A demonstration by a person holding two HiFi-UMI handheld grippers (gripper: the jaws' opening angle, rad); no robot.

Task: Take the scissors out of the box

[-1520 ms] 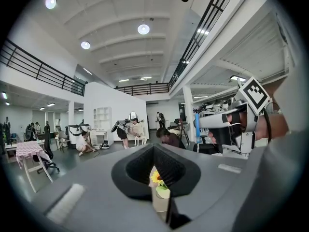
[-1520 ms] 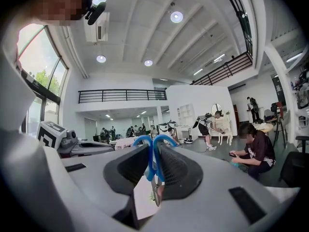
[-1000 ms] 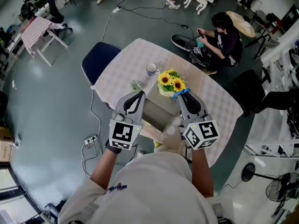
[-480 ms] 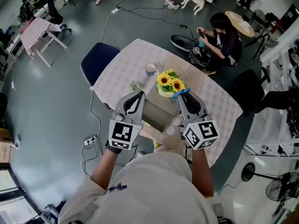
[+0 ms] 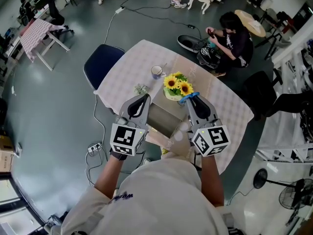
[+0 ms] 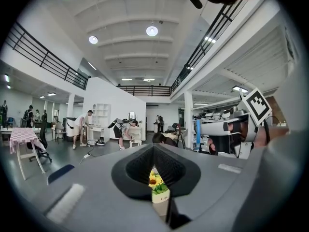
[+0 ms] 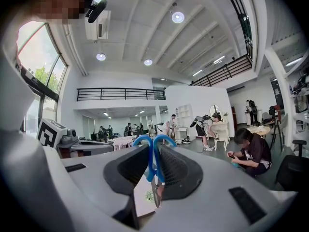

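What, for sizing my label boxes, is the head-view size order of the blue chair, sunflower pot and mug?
1. blue chair
2. sunflower pot
3. mug
The gaps in size are plain, so nearness to the camera does not change the order.

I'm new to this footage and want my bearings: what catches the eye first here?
The sunflowers in a pot stand bright yellow mid-table, beside a mug. Nearer the person, the right gripper is shut on blue-handled scissors by the open box; the left gripper hangs beside it, shut and empty.
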